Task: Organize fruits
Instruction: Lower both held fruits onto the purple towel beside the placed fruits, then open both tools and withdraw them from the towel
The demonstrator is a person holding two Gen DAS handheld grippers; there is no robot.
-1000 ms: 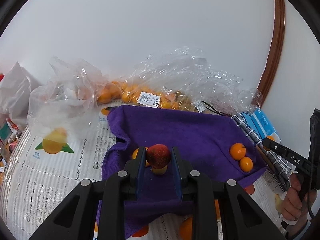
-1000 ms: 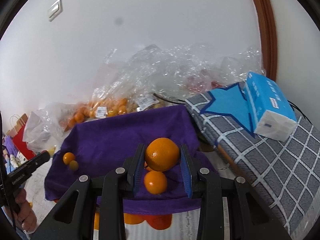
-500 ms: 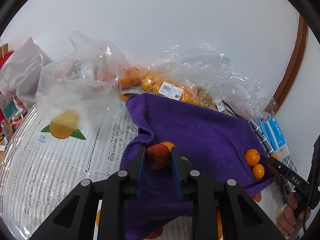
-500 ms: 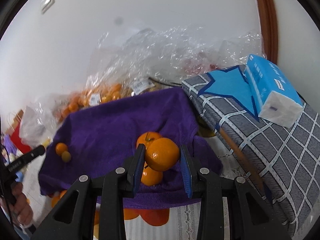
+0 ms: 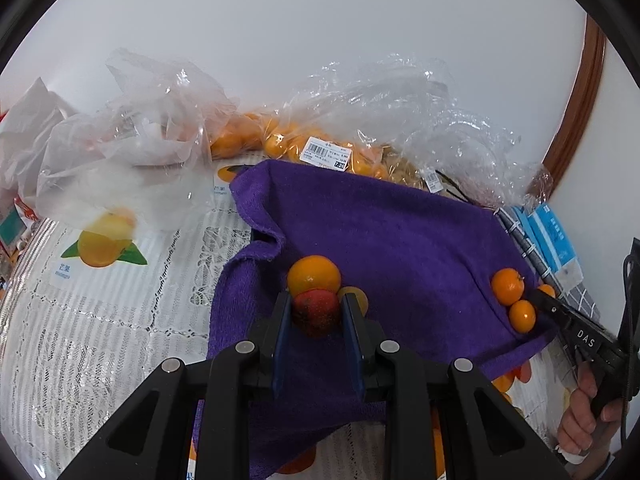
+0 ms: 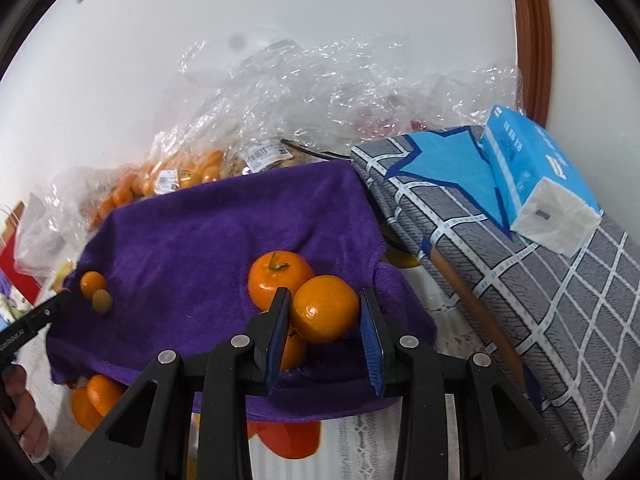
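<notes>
Between the blue pads of my left gripper (image 5: 316, 312) sat a red fruit (image 5: 315, 311), both pads pressed against its sides, so I logged the jaws as closed on it. Directly ahead of the fingertips, touching the red fruit, lay an orange (image 5: 314, 274), with a smaller yellowish fruit (image 5: 356, 296) tucked just to the right of it. All three were over the purple towel (image 5: 384, 240) that spread forward and to the right of the gripper. Far to the right on the same towel, two small oranges (image 5: 508, 286) lay touching each other, close to the tip of the other tool.

My right gripper (image 6: 324, 314) had a round orange (image 6: 324, 308) between its pads. The left pad touched the fruit; a thin gap showed at the right pad, so I noted the jaws as parted a little wider than the orange, not clamped. Just ahead and left of the fingertips, a stemmed orange (image 6: 276, 280) rested against the held one on the towel. Well off to the left, at the towel's edge, lay a small orange and a duller yellow one.

Beyond the towel, ahead of both grippers, were crumpled clear bags of oranges (image 5: 280, 142) along the wall. To the right of the right gripper lay a grey checked cloth (image 6: 540, 300) with a blue tissue pack (image 6: 536, 184) on it.
</notes>
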